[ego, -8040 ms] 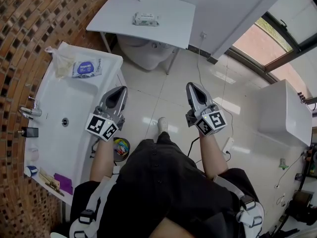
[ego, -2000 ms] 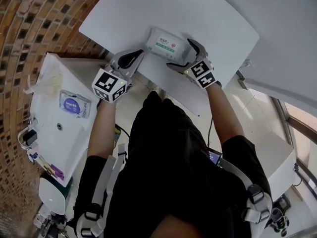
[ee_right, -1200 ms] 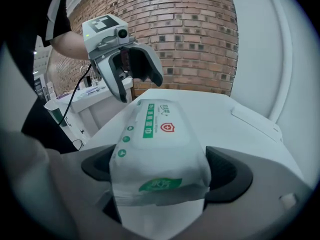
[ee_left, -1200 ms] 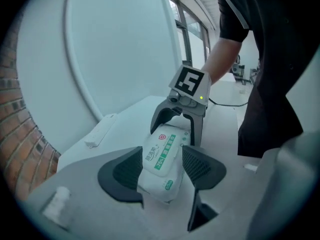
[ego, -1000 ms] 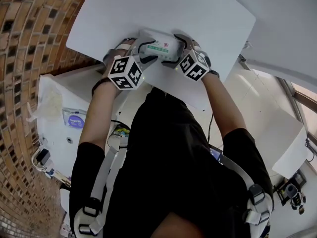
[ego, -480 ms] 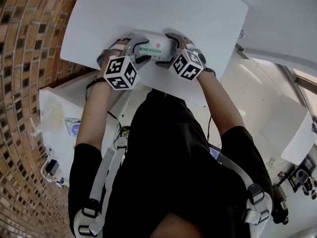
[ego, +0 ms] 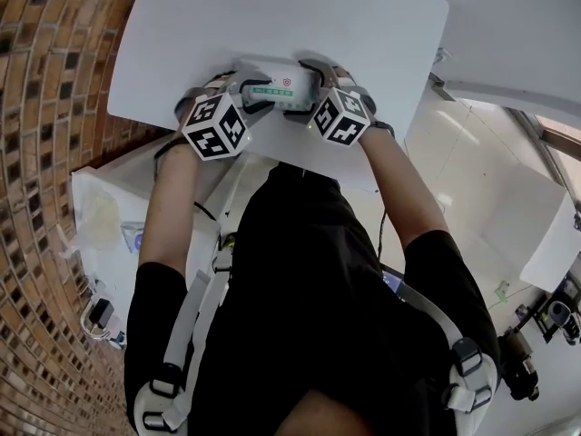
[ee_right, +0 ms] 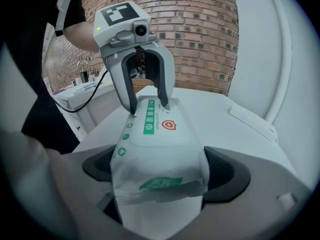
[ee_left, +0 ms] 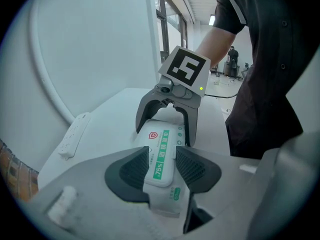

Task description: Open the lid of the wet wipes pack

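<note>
White table [ego: 363, 25] carries one wet wipes pack [ego: 280, 87], lid down, between two grippers. The left gripper [ee_left: 162, 166], jaws just closing, pinches one end. The right gripper [ee_right: 160, 171] clamps the other.

Soft, faintly glossy plastic-film pack [ee_right: 160, 149]; smooth, matt white table [ego: 363, 25]; rough, mottled brick wall [ego: 54, 62]

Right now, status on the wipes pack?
Left gripper jaws just closed in, shut on wet wipes pack, one end. Right gripper shut on other end. Lid flat, not opened. Nothing blocking it.
</note>
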### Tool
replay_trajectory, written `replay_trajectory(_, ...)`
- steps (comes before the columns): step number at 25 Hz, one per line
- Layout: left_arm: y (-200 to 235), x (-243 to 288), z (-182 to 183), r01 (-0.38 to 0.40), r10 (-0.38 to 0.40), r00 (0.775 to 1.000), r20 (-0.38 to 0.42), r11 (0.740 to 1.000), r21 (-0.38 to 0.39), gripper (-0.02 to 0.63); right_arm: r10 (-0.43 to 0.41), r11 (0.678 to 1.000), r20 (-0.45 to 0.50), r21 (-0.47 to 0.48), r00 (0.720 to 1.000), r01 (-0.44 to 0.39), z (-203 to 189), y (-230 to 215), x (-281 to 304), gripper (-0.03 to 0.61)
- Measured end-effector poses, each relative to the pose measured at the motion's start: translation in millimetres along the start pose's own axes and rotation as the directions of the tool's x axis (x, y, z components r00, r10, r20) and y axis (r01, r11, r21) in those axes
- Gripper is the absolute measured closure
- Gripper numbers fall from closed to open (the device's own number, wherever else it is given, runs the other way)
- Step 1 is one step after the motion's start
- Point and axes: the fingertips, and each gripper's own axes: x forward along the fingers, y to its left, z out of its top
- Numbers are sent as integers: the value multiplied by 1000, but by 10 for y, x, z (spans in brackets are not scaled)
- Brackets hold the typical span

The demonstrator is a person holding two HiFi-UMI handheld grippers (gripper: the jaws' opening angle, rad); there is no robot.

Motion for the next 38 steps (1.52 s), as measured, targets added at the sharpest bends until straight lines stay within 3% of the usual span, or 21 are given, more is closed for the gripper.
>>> replay_trajectory(6,9,2,7,71,-70,997,13,996,-62,442,-1,1000,1,1,1000,1,-6,0,-1,58)
replay_trajectory(11,71,-99,105,147,-131,986,103,975,-167,447,-10,1000,-3,1,1000,10,-10,-1,-9,58)
replay_trajectory(17,104,-147,154,162,-147,983,109,977,-141,448,-8,1000,-17,-2,1000,8,-9,0,11,58)
replay_trajectory(24,316,-298,304,101,-83,983,162,989,-106,448,-2,1000,-41,-3,999,2,-38,14,21,57)
replay_trajectory(31,701,-376,334,36,-1,974,226,988,-152,448,-6,1000,-45,0,999,6,-34,24,21,54)
replay_trajectory(38,994,-294,113,-22,76,972,222,972,-236,448,-18,1000,-47,14,999,19,-41,24,17,52)
